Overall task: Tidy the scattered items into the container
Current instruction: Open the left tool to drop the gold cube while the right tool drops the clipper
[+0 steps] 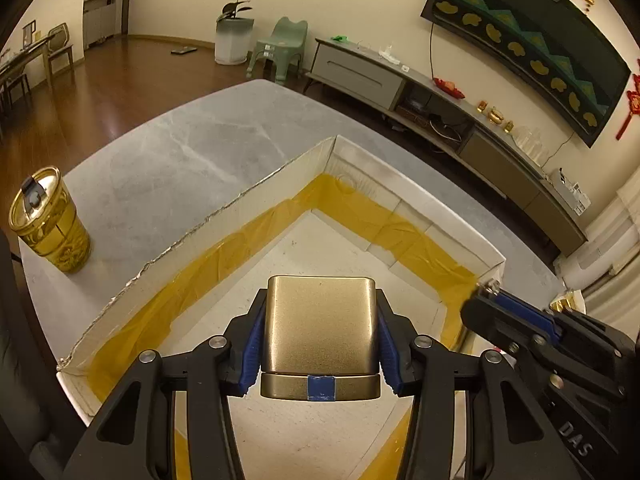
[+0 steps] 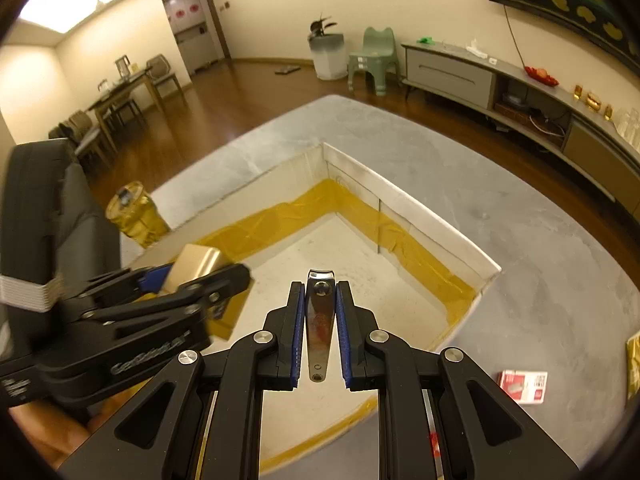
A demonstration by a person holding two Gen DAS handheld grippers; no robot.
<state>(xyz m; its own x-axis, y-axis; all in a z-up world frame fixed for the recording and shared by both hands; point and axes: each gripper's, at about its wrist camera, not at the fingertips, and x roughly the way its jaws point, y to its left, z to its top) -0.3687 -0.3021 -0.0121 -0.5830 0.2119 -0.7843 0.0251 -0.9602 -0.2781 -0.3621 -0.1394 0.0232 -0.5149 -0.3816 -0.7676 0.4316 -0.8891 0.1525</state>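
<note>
We've got the left gripper [image 1: 320, 344] clamped on a gold metal case [image 1: 320, 328], blue pads pressing both its sides, a blue tape square on its near edge. It hangs over the open white cardboard box [image 1: 420, 208], above the box floor, near side of the interior. Box sits on a grey marble-look table [image 1: 180, 160]; yellow tape runs around the inside walls at the bottom, and the floor that shows is bare. Our right gripper [image 2: 318, 320] is closed on a silver nail clipper [image 2: 319, 320], cutting end pointing far, lever hole at the near end, also hanging over the box near its right wall. In the right wrist view the left gripper with the case sits to the left, over the left part of the box. Outside the box: a lidded amber cup [image 1: 50, 220] on the table at far left, a small red-and-white box [image 2: 522, 386] on the table at near right, well apart from the container.
</note>
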